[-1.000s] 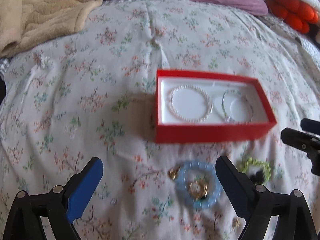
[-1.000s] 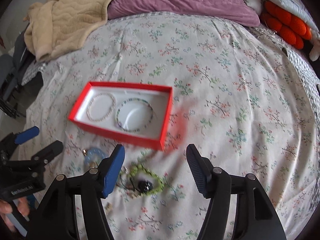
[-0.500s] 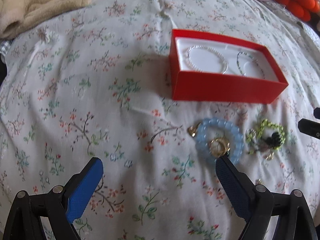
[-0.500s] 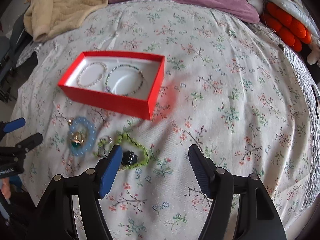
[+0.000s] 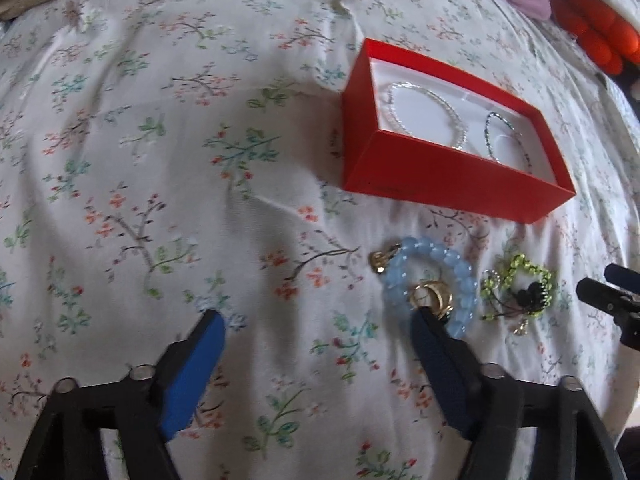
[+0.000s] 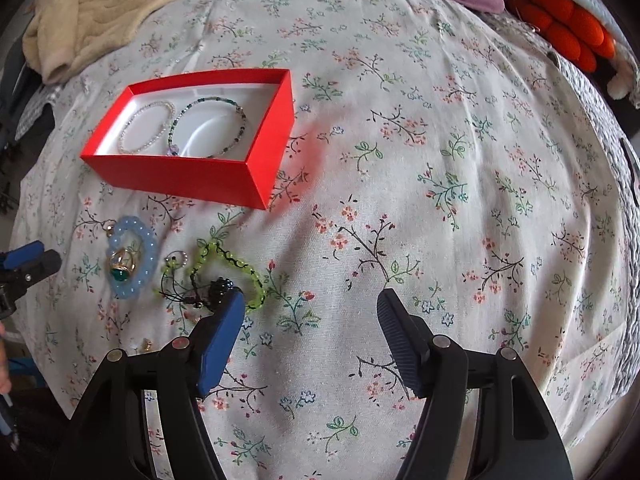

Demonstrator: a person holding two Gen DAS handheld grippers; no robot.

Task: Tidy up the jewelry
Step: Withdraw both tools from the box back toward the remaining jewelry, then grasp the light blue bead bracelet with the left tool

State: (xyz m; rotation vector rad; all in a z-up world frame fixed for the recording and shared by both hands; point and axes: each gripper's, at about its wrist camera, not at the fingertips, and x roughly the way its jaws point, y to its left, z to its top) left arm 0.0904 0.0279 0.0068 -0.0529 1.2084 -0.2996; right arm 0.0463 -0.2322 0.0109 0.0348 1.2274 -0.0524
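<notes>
the open red cardboard box (image 6: 188, 168) lay on the floral bed sheet (image 6: 440, 200). just in front of it sat the pale blue bead bracelet (image 5: 430, 280) and green bead bracelet (image 6: 230, 264). both the left gripper (image 5: 316, 326) and right gripper (image 6: 310, 304) gaped wide, empty. soft bedding and tangled cords risked a snagged or double pickup.

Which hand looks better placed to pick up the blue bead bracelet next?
Probably the left. The left gripper is open, with one fingertip right at the blue bracelet. The right gripper is also open, but nearer the green bracelet.
</notes>
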